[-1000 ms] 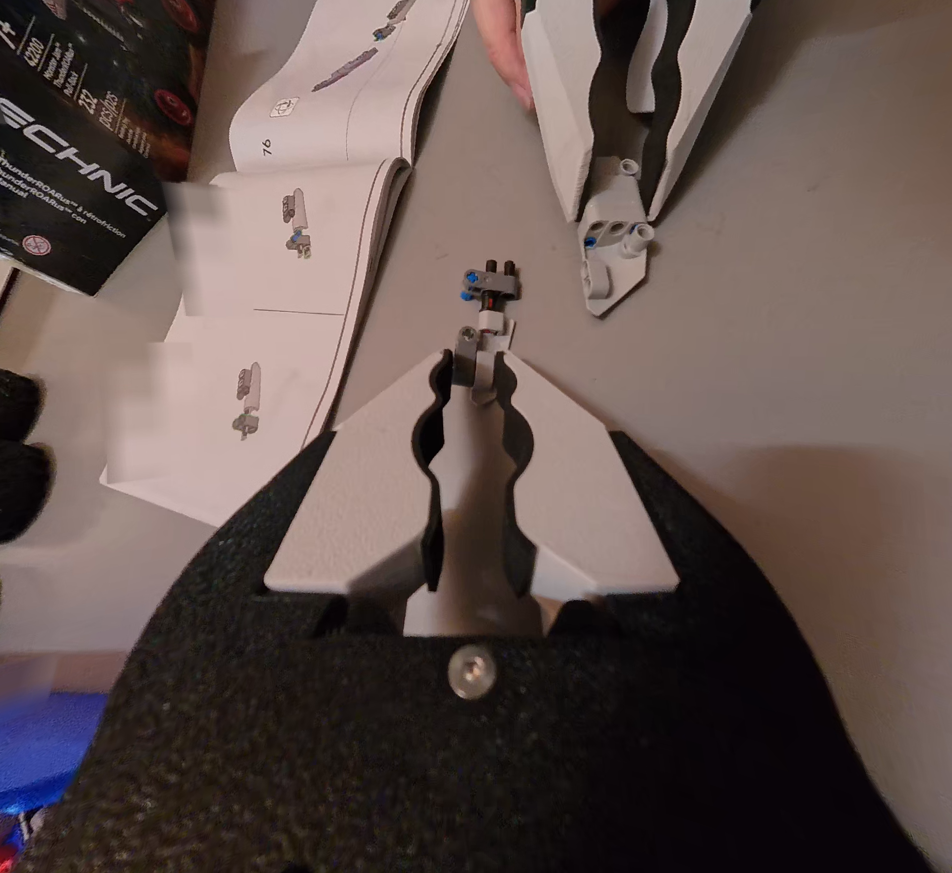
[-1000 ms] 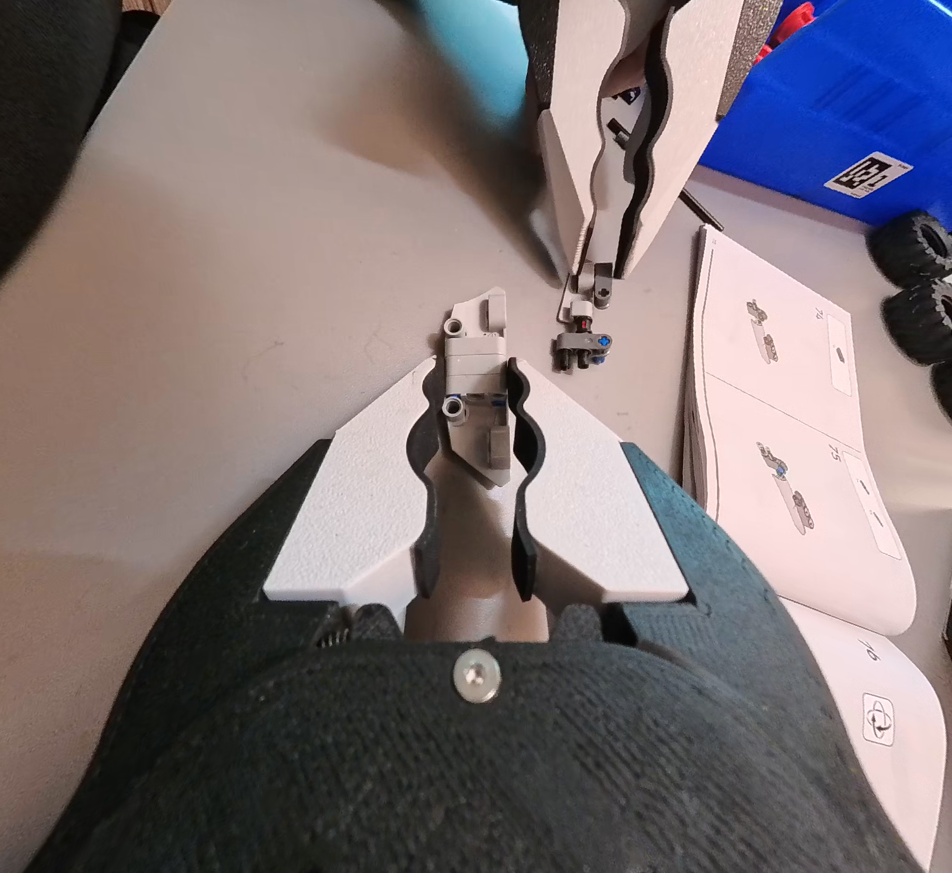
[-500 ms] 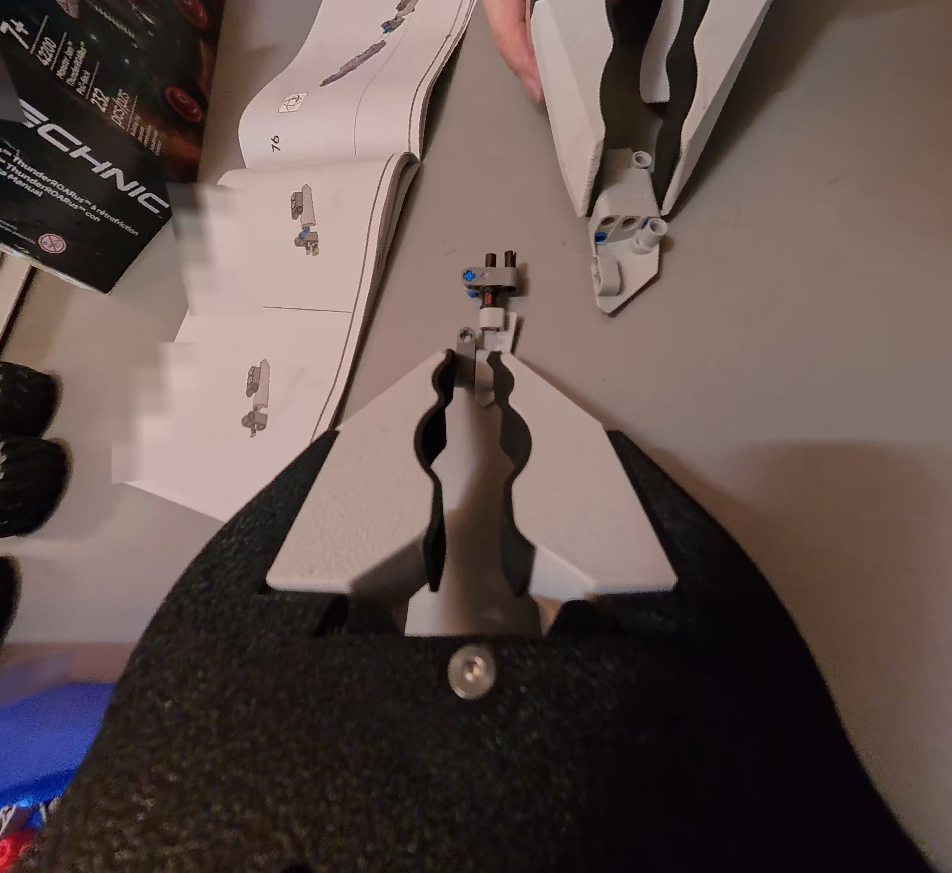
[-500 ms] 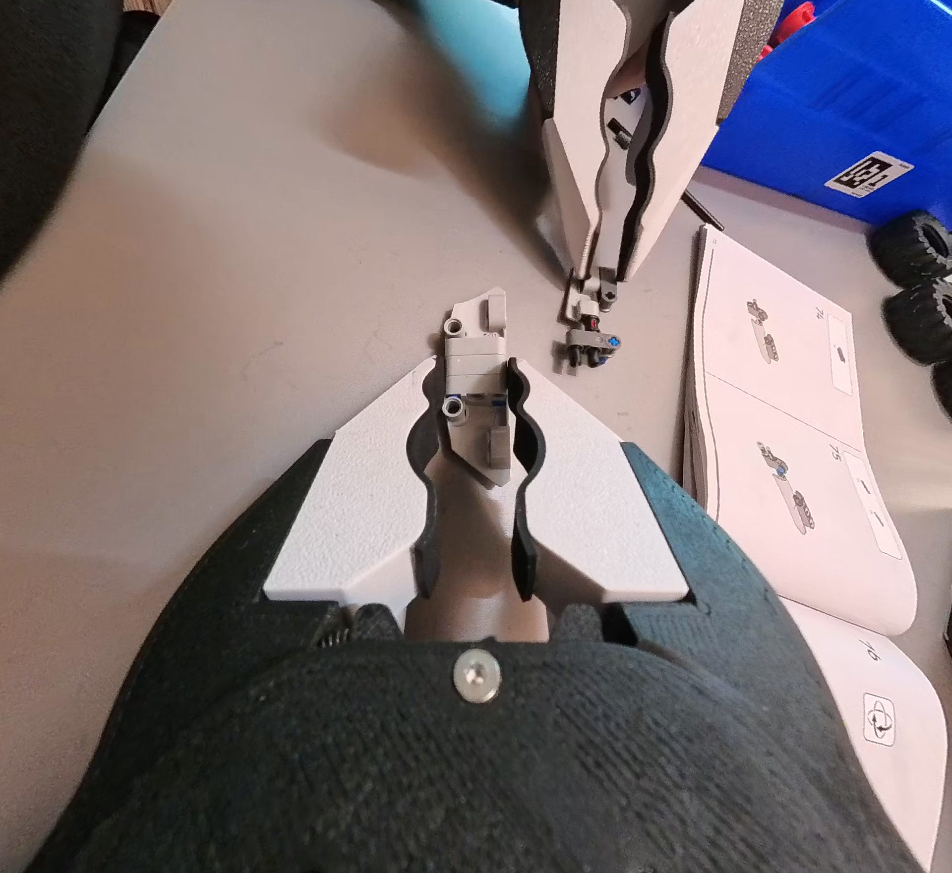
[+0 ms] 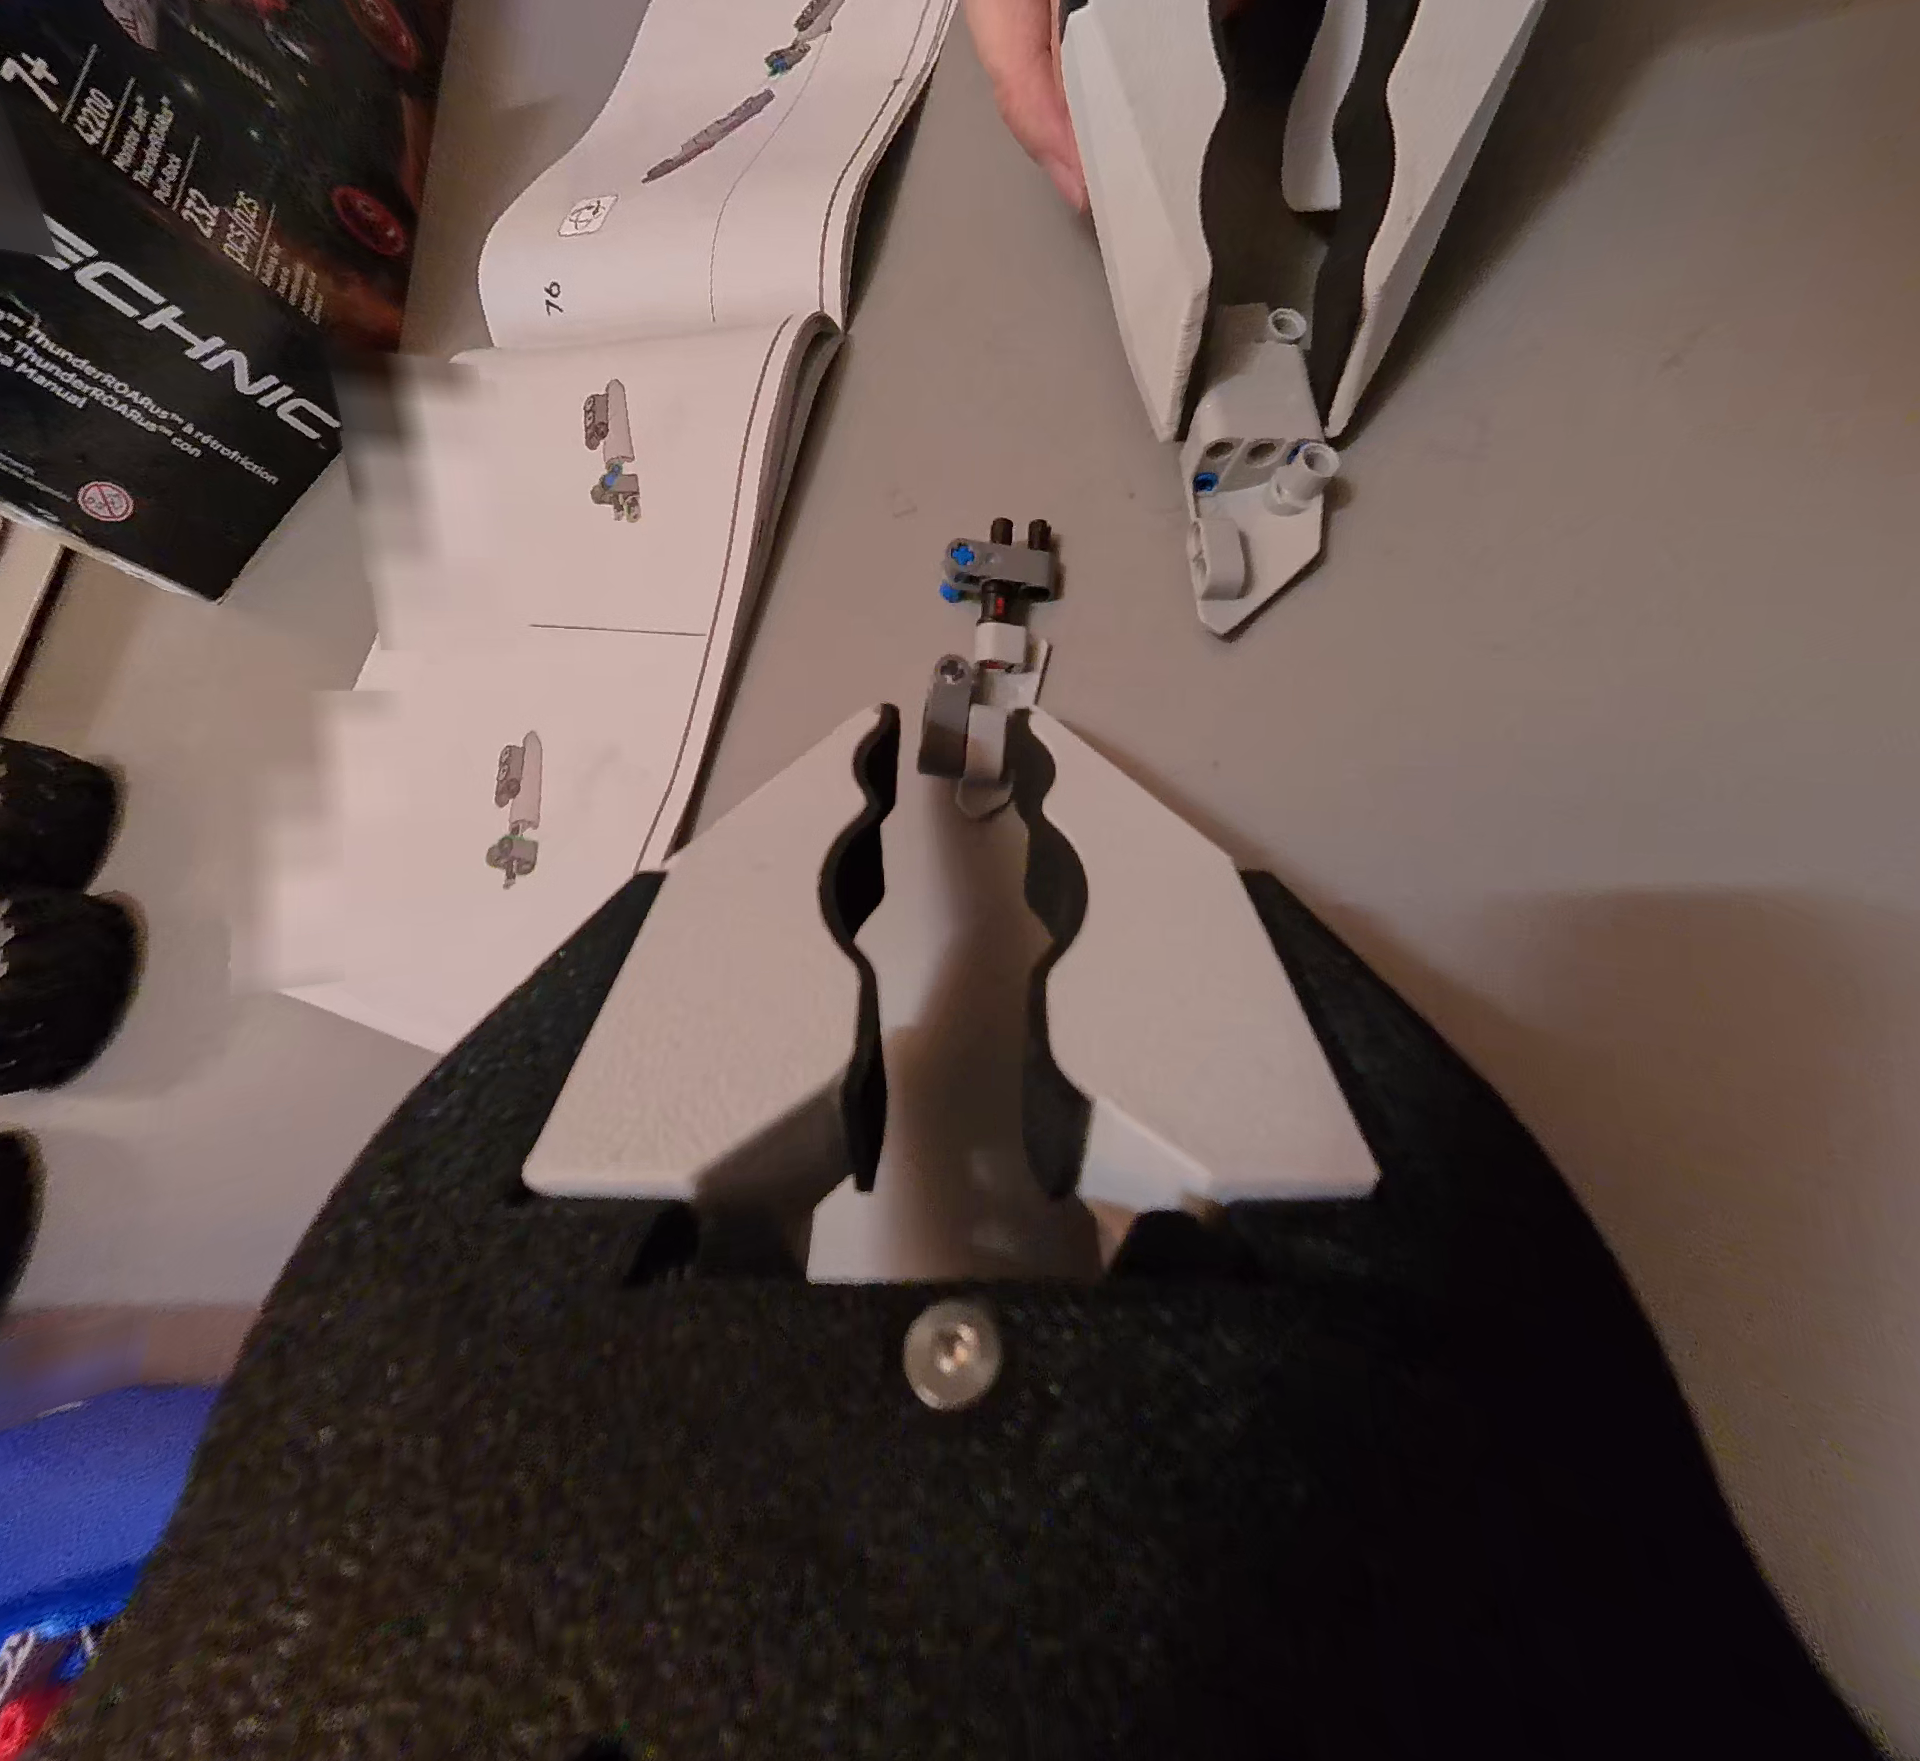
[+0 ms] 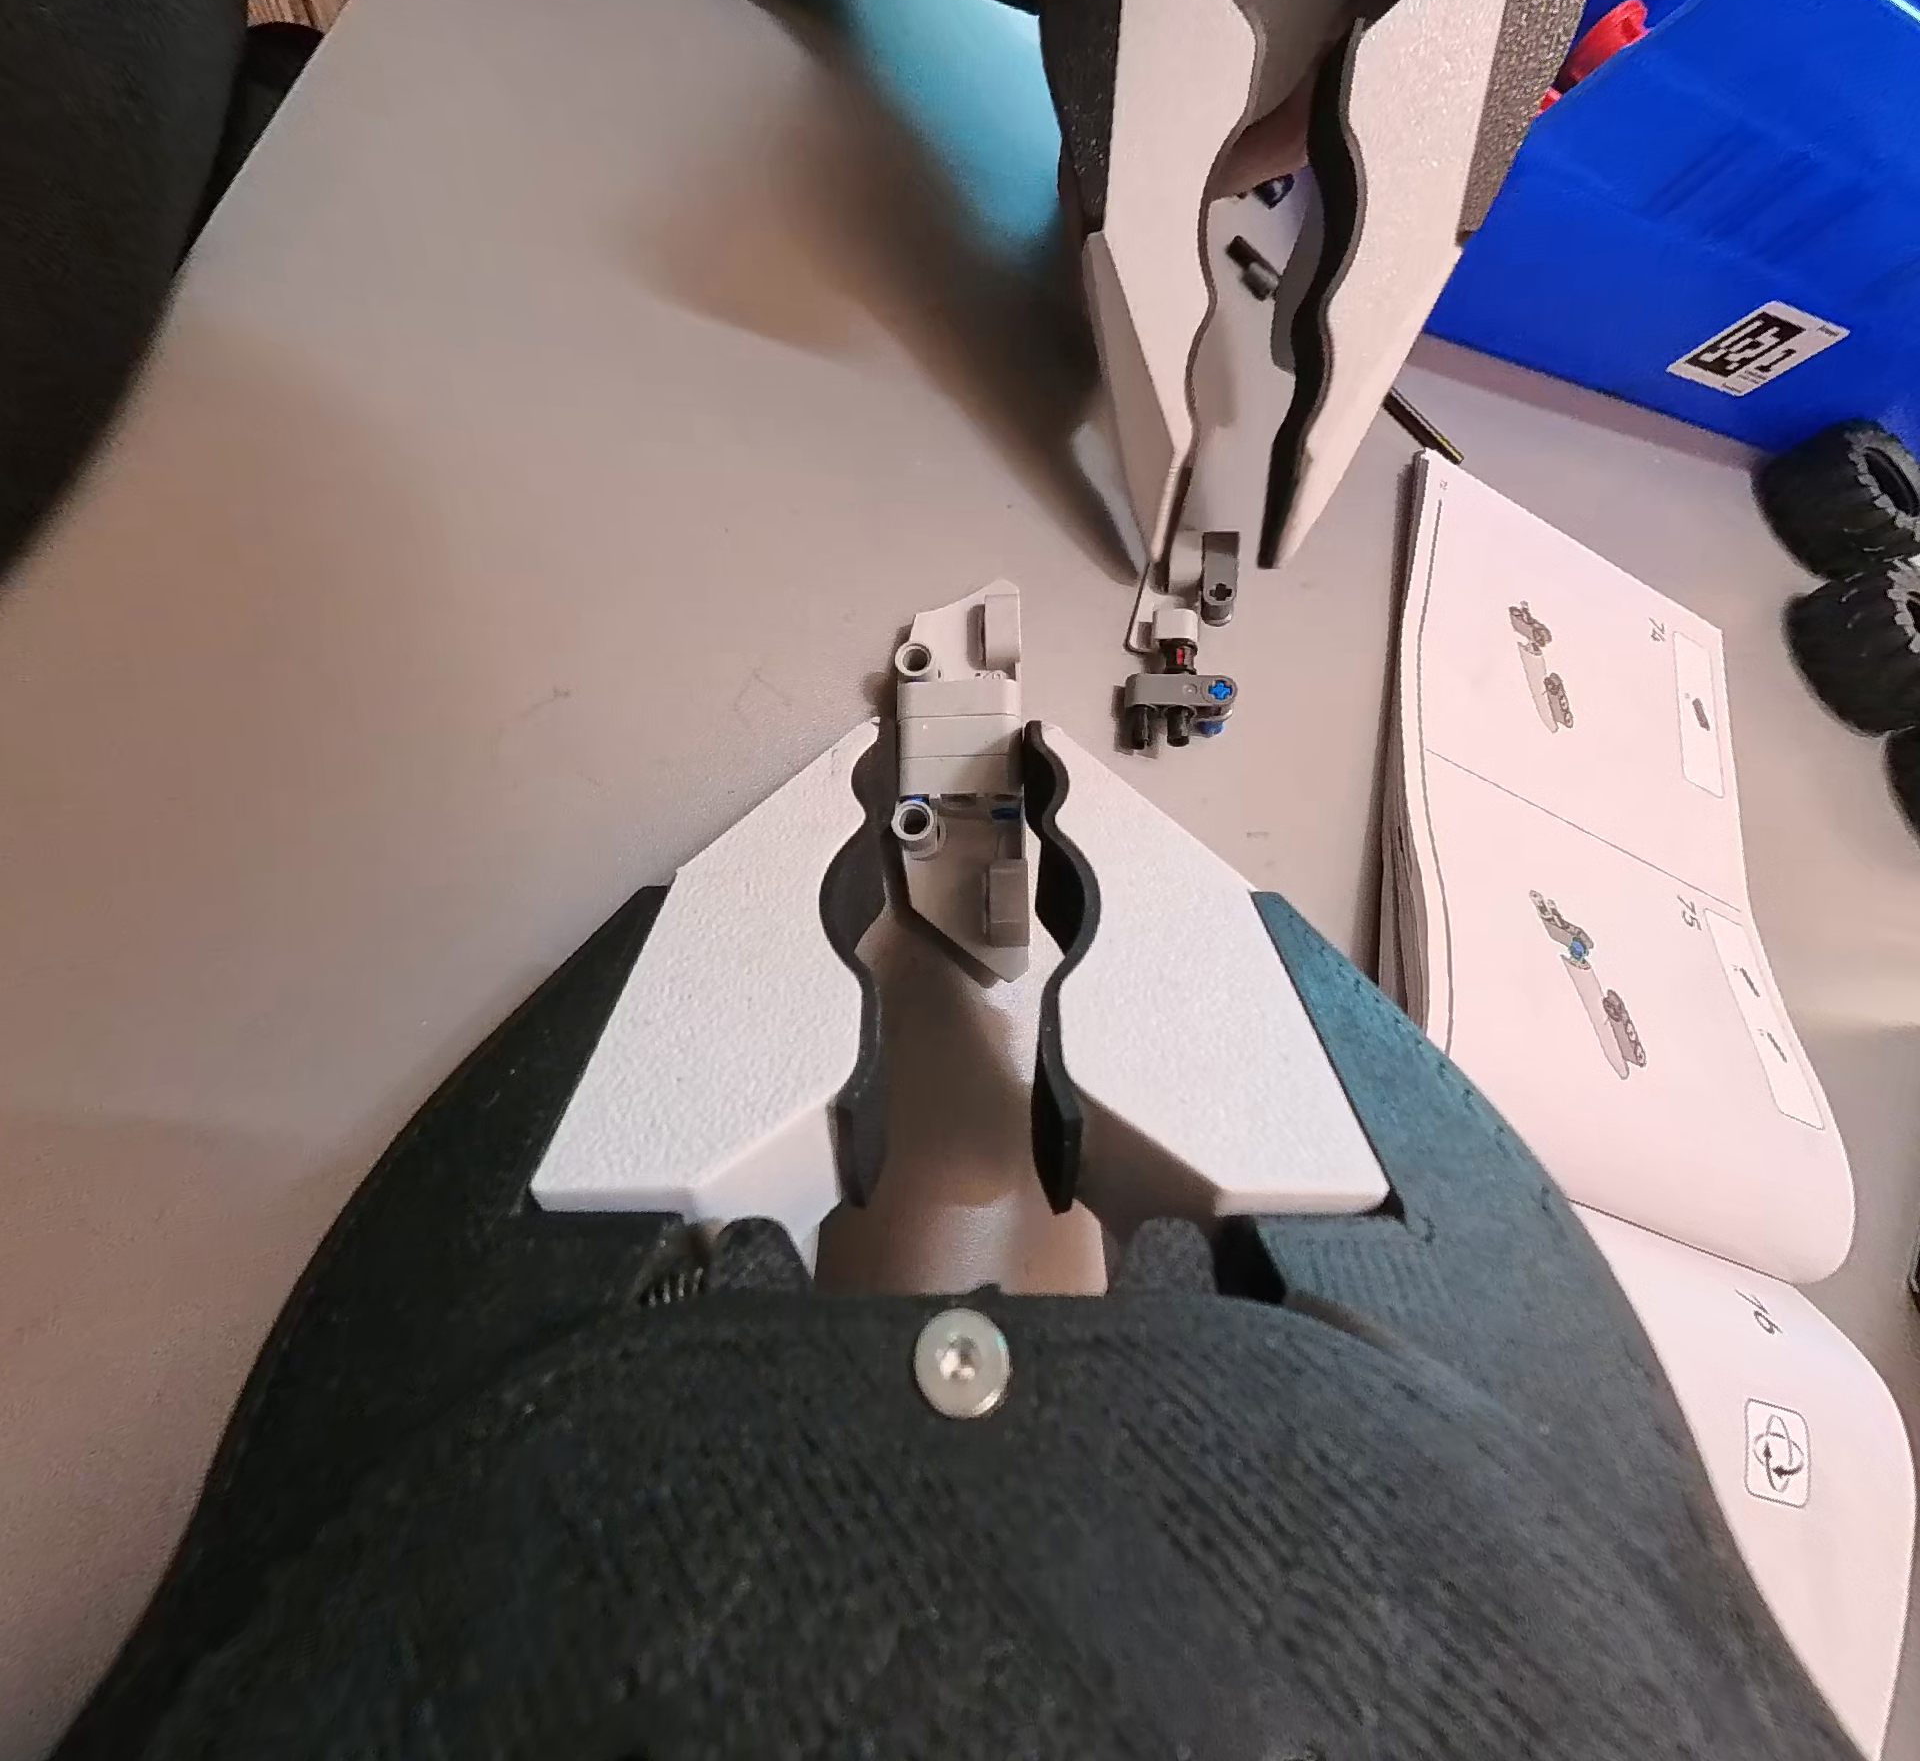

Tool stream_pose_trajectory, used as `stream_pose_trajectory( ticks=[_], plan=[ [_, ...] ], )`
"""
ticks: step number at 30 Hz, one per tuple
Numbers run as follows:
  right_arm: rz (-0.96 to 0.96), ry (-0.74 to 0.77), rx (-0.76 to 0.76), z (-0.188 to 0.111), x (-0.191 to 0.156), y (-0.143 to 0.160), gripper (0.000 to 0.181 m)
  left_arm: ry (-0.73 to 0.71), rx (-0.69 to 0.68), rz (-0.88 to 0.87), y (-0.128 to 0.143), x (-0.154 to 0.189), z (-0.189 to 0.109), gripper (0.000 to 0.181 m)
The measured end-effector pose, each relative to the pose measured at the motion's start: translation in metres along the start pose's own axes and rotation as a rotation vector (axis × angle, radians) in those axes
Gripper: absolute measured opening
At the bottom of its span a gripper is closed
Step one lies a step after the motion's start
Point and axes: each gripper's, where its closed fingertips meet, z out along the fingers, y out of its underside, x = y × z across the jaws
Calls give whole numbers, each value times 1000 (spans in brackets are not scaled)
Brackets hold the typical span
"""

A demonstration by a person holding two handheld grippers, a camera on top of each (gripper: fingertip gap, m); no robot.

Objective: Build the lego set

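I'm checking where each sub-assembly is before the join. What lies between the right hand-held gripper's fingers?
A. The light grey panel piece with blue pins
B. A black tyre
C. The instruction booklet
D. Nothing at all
A: the right wrist view shows the grey panel piece lying between the fingers of the right hand-held gripper, while the booklet and tyres lie off to the side.

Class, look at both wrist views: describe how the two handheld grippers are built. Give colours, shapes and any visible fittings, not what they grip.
Both match. The left gripper and right gripper each have two pale grey wedge-shaped fingers tapering to points, lined inside with wavy black pads. Each sits in a rough, textured black body with one silver screw at its centre. No cables show.
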Motion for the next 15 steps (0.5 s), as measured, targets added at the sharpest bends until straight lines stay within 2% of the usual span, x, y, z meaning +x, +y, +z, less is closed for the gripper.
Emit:
stream_pose_trajectory(
  ticks=[15],
  plan=[
    [-1, 1, 0, 0, 0, 0, 23, -25, -31, 48, 4, -1, 2, 13]
  ],
)
